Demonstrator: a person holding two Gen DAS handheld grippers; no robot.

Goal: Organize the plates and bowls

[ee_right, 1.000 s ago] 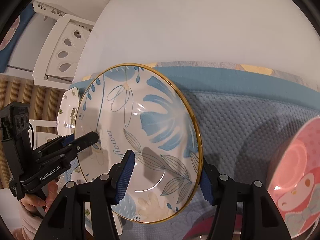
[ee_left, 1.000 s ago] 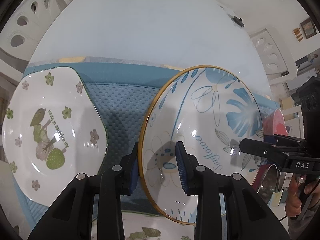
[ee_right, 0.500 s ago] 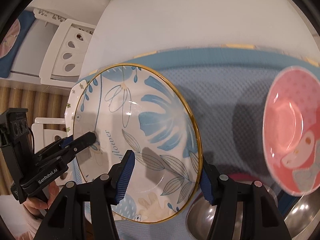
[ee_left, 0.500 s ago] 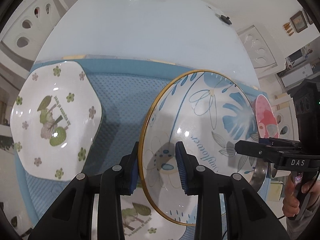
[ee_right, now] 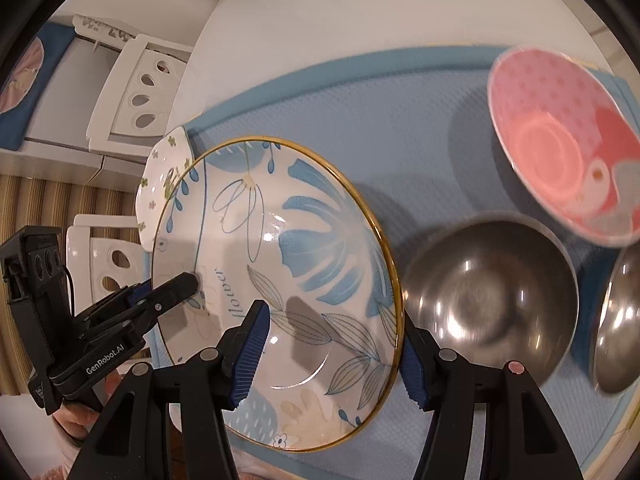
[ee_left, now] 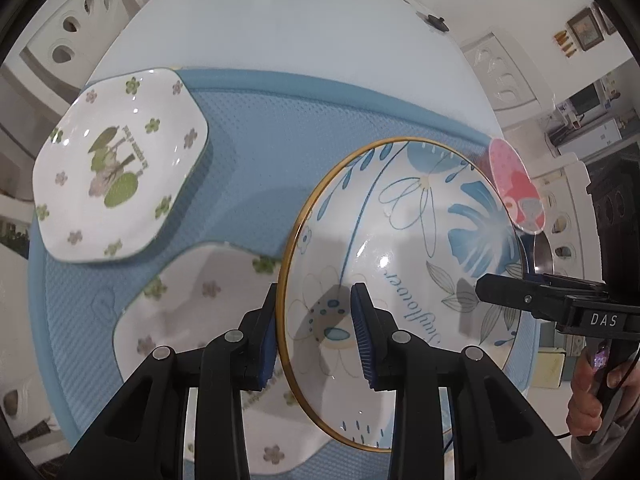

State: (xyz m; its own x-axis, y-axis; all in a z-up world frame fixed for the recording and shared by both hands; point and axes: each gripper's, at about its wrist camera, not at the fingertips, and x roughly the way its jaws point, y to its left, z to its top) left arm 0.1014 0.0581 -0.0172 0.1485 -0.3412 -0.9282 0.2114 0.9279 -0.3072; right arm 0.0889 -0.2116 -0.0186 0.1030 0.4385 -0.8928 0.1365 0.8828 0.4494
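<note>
Since the earlier frame the gold-rimmed blue-floral ceramic plate (ee_left: 404, 240), pinched at opposite rims by left claw (ee_left: 316, 328) and right claw (ee_right: 332, 344), has risen off the blue mat (ee_left: 256, 152); uneven pull risks slippage.

On the mat (ee_left: 256, 152) covering the worktop (ee_left: 280, 20), two flower plates (ee_left: 116, 164) lie left, steel bowls (ee_right: 488, 300) and a cartoon bowl (ee_right: 560, 160) right, the leaf plate (ee_right: 280, 288) raised between them.
</note>
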